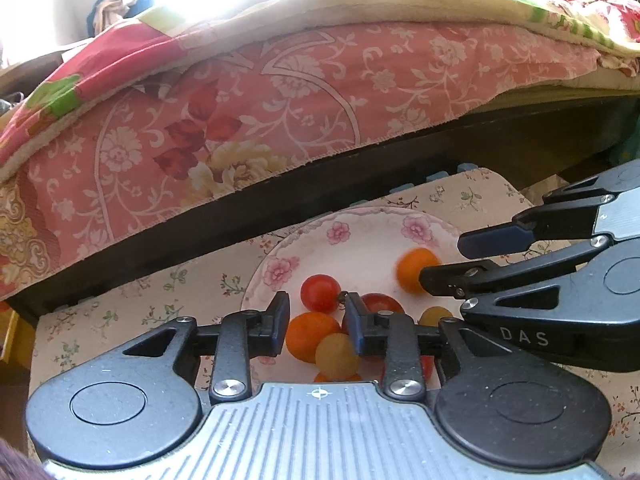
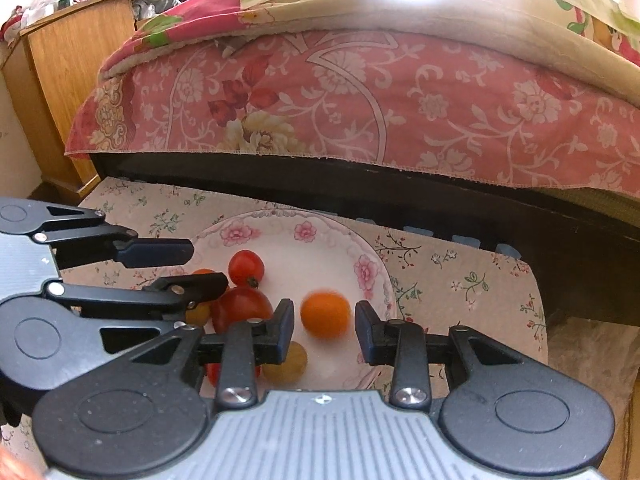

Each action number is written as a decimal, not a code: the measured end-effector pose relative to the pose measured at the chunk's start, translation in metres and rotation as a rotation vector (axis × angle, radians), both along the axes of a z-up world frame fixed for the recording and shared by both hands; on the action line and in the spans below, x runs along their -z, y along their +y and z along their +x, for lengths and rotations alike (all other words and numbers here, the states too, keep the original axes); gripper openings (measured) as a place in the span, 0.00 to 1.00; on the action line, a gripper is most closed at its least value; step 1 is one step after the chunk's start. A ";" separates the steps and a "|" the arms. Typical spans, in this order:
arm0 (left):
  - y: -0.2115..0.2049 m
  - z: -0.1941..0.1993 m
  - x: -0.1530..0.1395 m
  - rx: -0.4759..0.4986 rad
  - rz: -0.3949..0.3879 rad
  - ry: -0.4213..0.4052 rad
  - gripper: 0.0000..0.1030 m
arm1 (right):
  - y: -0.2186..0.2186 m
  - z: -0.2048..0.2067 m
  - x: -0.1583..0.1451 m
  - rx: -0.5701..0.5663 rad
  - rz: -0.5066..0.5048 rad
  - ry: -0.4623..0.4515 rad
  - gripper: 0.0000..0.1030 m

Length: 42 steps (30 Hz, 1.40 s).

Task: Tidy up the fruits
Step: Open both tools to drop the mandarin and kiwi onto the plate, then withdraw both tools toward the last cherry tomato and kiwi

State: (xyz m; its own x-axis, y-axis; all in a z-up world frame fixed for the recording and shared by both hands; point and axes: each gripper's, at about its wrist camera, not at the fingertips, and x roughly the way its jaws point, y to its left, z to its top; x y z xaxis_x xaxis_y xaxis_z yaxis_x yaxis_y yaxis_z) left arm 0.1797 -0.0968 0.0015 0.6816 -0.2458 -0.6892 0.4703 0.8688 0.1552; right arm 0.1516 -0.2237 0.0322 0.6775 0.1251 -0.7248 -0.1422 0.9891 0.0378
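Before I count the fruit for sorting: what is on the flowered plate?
On the plate: red tomatoes, a blurred orange one between the open right gripper fingers, and yellow ones. Both grippers cover more fruit, so the count is uncertain.

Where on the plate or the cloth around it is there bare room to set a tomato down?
The far half of the plate, between the floral rim and the red tomato, is bare. So is the floral cloth to its right, up to the bed frame. It is crowded on the plate's near left, where tomatoes cluster under the left gripper. The blurred orange tomato sits between the right gripper's open jaws.
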 end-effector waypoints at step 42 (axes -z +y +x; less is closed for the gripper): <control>0.070 -0.107 -0.011 0.025 -0.001 0.078 0.41 | 0.063 -0.102 -0.008 -0.121 0.013 0.062 0.37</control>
State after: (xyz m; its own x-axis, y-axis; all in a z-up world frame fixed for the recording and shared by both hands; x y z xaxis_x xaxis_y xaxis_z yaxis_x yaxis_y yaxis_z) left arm 0.0728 -0.0267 0.0124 0.6195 -0.2632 -0.7396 0.5026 0.8567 0.1161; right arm 0.0498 -0.1608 0.0402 0.6106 0.2130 -0.7627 -0.2575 0.9642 0.0632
